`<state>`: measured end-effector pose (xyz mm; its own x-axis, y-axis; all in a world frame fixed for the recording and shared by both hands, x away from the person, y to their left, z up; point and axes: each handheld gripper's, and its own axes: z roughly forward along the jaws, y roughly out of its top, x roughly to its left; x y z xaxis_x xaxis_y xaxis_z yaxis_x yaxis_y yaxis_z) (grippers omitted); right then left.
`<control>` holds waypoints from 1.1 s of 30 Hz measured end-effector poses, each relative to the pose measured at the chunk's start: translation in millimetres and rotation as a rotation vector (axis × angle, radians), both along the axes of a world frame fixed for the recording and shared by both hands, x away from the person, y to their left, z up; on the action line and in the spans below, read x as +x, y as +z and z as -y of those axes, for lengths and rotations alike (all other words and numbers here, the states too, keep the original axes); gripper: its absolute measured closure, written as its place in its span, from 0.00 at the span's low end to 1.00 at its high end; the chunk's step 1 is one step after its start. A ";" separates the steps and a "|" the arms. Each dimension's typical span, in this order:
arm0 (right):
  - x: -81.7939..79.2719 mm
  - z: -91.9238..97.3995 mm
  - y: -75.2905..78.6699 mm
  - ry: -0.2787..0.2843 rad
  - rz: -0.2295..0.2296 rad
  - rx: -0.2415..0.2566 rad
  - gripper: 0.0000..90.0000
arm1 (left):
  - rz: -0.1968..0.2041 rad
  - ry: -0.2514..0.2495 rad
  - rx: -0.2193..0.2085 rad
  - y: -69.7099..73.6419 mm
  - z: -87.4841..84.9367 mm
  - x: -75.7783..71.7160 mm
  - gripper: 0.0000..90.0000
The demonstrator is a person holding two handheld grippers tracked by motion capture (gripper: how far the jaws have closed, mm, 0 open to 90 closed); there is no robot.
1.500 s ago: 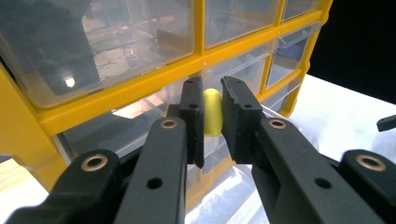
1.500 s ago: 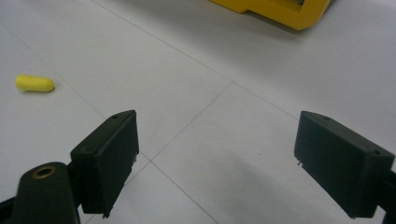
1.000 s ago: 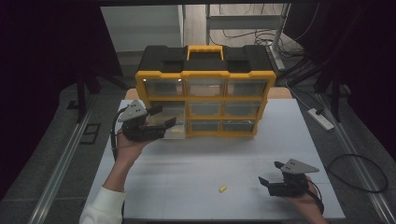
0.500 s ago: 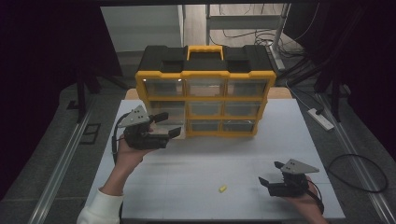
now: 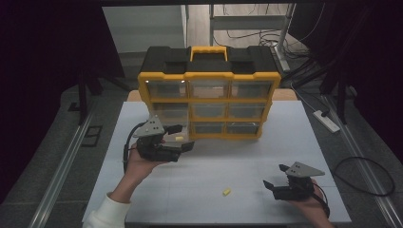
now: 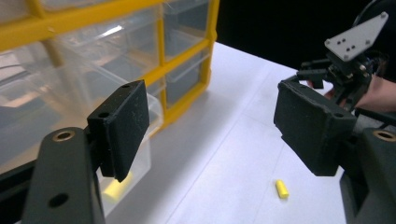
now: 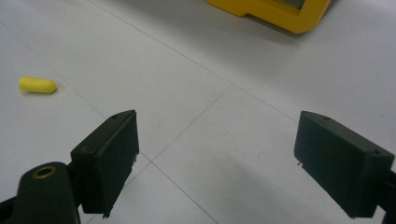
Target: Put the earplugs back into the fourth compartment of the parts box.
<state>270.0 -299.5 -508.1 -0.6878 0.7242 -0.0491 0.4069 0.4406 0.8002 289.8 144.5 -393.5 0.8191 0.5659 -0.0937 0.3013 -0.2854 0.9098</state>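
Right gripper (image 5: 278, 178), jaws spread and empty at lower right of the high view, sits nearer the loose yellow capsule (image 5: 226, 192), which lies leftward, long axis roughly toward it.

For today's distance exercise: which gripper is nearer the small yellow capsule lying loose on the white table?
Right. The right gripper sits just beside the small yellow capsule; the left gripper is farther, by the organiser.

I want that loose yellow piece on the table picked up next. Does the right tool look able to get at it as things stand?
Probably yes. The right tool is open and holds nothing, and the yellow piece lies alone on bare table just beside it, with nothing between them.
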 end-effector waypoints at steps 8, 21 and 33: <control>0.0 0.2 0.0 0.000 0.001 0.001 0.16 | -0.015 -0.050 0.035 -5.9 16.1 -3.2 0.29; -0.1 0.0 -0.2 0.000 0.000 -0.001 0.16 | -0.062 -0.154 0.124 -29.2 56.7 -8.2 0.29; 0.0 -0.4 -0.5 0.000 -0.001 -0.006 0.16 | -0.141 -0.234 0.198 -58.8 90.1 -8.2 0.29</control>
